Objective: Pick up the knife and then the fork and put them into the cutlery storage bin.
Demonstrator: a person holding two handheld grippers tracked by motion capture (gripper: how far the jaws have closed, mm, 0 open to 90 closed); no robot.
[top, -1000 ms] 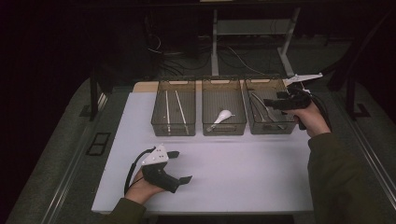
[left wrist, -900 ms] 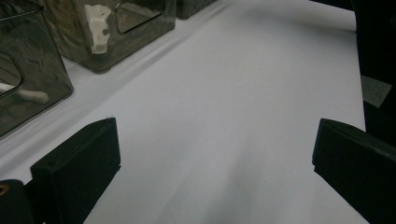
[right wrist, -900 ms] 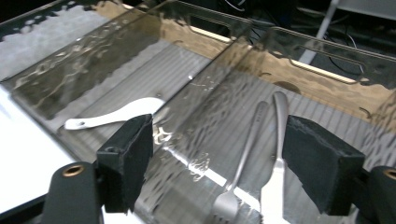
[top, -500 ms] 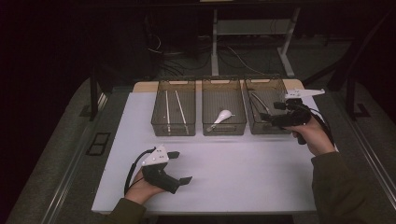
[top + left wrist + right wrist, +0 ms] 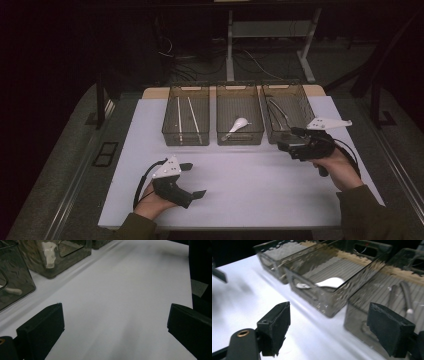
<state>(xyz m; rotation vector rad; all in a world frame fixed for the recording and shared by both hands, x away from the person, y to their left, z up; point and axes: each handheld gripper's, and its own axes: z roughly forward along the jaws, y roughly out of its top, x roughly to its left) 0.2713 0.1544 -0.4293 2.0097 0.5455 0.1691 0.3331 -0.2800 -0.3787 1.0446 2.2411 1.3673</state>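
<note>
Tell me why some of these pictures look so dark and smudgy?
High view: the room is dark and the white table top catches the light. Right gripper view: the clear bins look smeared and rippled. Left gripper view: the far bins are soft, and faint shadows streak the table.

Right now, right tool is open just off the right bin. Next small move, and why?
Probably bring the right tool back toward the person to rest on the bare white mat. Its jaws are apart with nothing between them, the dark utensil lies inside the right bin, and the left tool already rests open on the mat.
</note>
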